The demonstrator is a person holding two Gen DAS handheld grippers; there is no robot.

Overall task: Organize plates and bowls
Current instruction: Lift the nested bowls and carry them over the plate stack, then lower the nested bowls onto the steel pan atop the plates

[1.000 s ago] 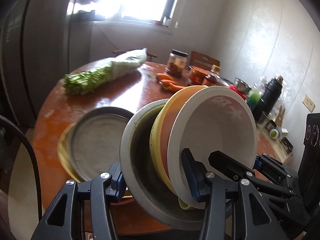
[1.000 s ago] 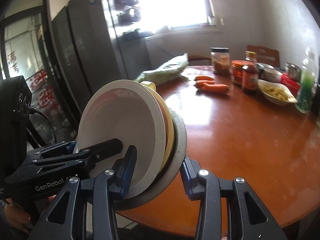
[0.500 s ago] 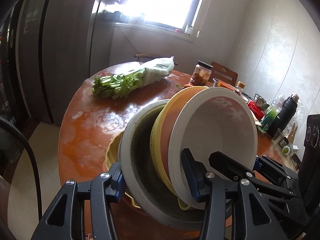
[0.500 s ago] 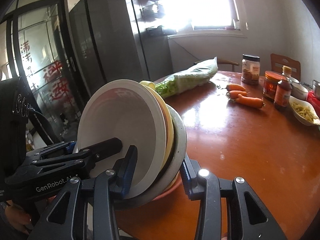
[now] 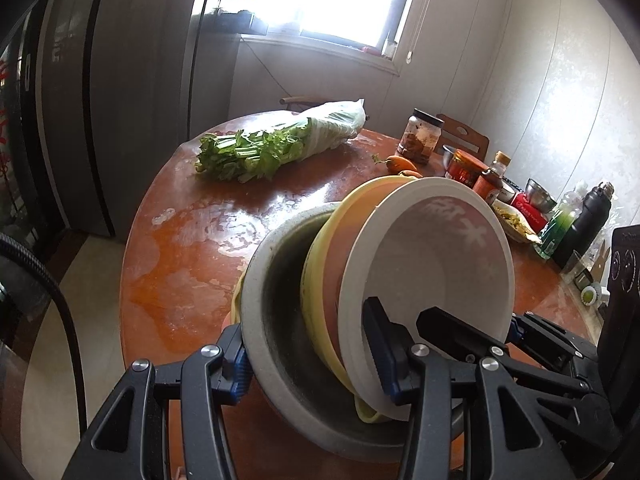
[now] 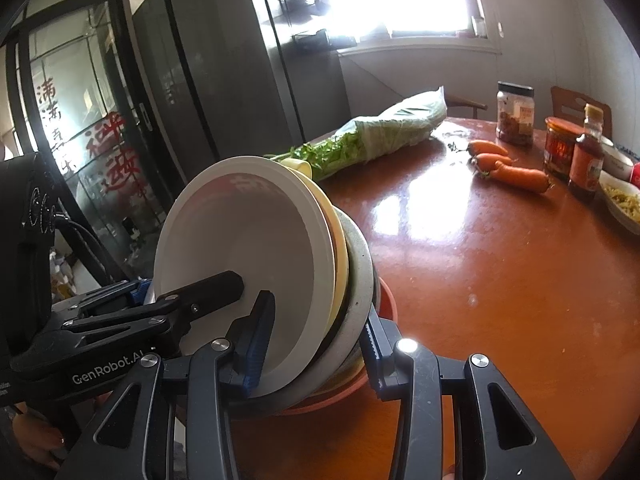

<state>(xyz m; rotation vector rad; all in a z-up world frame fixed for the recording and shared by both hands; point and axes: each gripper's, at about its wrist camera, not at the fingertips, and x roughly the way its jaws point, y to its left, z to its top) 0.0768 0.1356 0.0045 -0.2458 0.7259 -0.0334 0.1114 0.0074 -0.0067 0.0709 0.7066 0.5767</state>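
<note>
Both tongs are clenched on one nested stack of bowls (image 5: 400, 280): the left gripper (image 5: 312, 356) and right gripper (image 6: 316, 336) pinch opposite rims, probably so the tilted stack cannot slide apart. It hangs over the table's (image 6: 500, 280) near edge, above another dish.

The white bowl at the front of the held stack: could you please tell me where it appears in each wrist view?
Left wrist view: the white bowl sits right of centre, low, tilted on edge in front of the yellow bowl and grey bowl.
Right wrist view: the white bowl sits left of centre, leftmost in the stack.
Shared landmark: the bagged celery on the round table.
</note>
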